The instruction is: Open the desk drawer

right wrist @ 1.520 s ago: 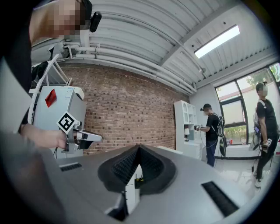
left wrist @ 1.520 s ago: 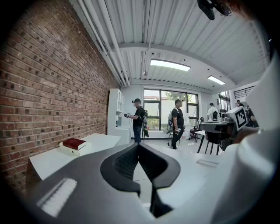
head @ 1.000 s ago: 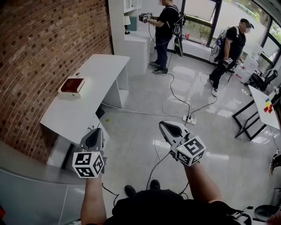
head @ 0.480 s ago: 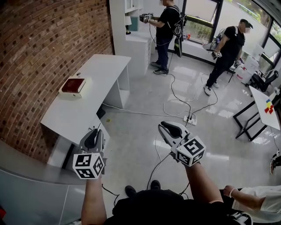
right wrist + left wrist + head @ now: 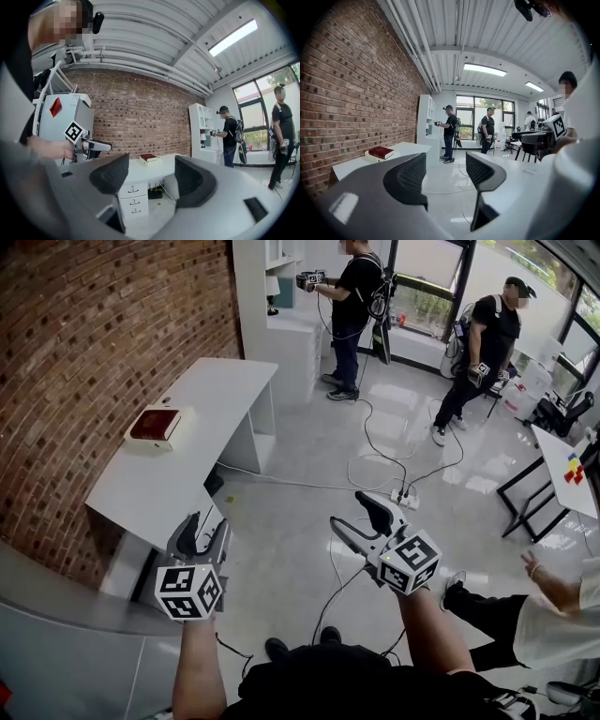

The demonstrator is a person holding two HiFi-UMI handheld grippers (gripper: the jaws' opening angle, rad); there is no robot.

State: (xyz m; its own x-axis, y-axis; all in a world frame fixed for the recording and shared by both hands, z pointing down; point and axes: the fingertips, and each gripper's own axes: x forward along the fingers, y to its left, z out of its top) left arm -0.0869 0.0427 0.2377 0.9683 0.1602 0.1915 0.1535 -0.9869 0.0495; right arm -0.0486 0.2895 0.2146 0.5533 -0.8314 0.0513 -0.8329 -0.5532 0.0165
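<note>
A white desk stands along the brick wall at the left, with a red book on top. Its drawer stack with three small handles shows in the right gripper view, under the near end. My left gripper hovers in the air by the desk's near corner. Its jaws are opening and nothing is between them. My right gripper is held over the floor to the right, facing the desk. Its jaws are opening too, with nothing between them. The left gripper also appears in that view.
Cables and a power strip lie on the glossy floor ahead. Two people stand at the back by a white shelf unit. A black-legged table is at the right. Another person's leg is close by at the lower right.
Both grippers' jaws have gone from shut to wide apart. A person's hand and leg have come into view at the lower right. The far person at the back right shifted about.
</note>
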